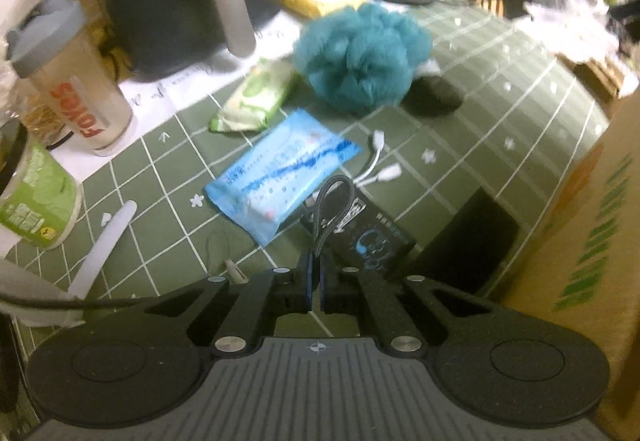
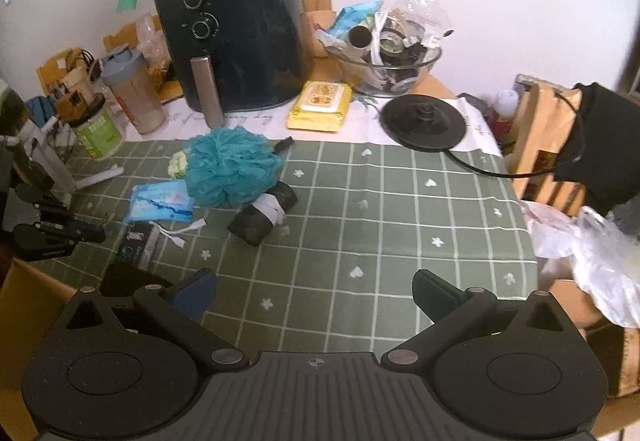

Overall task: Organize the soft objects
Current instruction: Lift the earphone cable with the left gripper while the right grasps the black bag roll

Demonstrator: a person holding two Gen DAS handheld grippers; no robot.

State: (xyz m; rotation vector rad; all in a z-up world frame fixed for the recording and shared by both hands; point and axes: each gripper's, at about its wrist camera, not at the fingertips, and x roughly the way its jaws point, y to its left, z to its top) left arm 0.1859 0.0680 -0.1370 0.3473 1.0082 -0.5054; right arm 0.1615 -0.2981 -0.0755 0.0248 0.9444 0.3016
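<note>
My left gripper (image 1: 316, 265) is shut on a black braided cord loop (image 1: 334, 201), which leads from a black printed packet (image 1: 368, 237) lying on the green checked cloth (image 1: 500, 113). Beyond it lie a blue wipes pack (image 1: 280, 177), a green wipes pack (image 1: 256, 97), a teal bath pouf (image 1: 360, 57) and a black roll (image 1: 432, 97). The right wrist view shows the left gripper (image 2: 96, 235) at the far left by the packet (image 2: 138, 245). My right gripper (image 2: 316, 293) is open over bare cloth, well short of the pouf (image 2: 232, 169) and the white-banded black roll (image 2: 264, 217).
A black air fryer (image 2: 240, 41), shaker bottle (image 2: 134, 97), green-labelled tub (image 2: 100, 133), yellow wipes pack (image 2: 320, 111), kettle base (image 2: 424, 121) and glass bowl (image 2: 388, 69) line the back. A cardboard box (image 1: 580, 225) stands close at the right. A white cable (image 1: 380, 169) lies by the packet.
</note>
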